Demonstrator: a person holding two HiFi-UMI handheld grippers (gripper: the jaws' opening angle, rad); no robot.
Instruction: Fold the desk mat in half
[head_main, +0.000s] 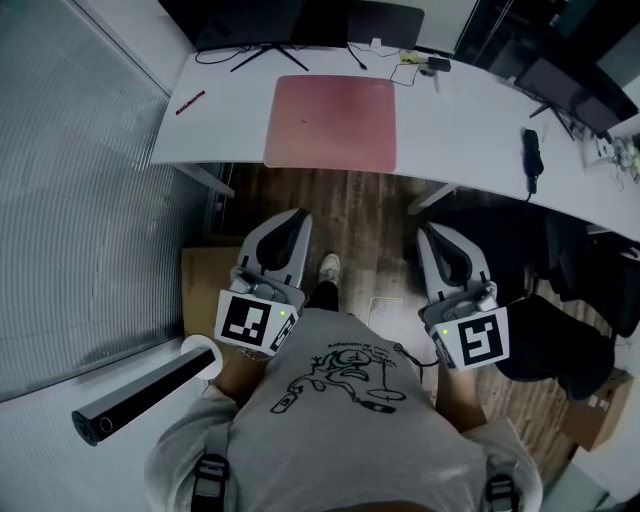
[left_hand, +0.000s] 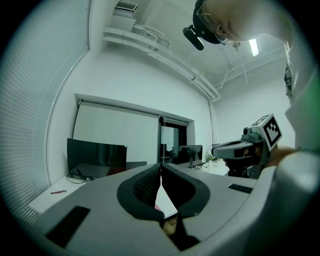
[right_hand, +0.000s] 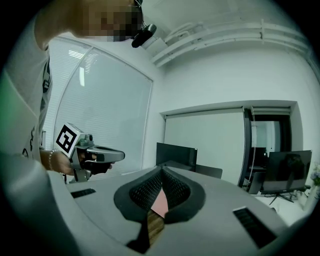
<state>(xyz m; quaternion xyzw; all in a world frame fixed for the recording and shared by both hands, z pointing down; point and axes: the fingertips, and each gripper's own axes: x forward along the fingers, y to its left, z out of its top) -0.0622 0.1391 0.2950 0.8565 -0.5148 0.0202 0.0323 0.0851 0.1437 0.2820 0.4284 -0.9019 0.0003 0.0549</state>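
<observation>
Desk mat (head_main: 331, 122) lies flat and unfolded at the near edge of the desk (head_main: 470, 120), untouched. We find the left gripper (head_main: 290, 225) and right gripper (head_main: 436, 240) closed and empty, held level short of it, presumably readied for its near corners.

No legible words, brands or numbers found. T-shirt print (head_main: 345, 378): line drawing, any lettering too small to read. Left of the print, a black-and-white square marker (head_main: 247, 322) on the left gripper (head_main: 291, 220). Right of the print, a second marker (head_main: 478, 341) on the right gripper (head_main: 432, 232).
</observation>
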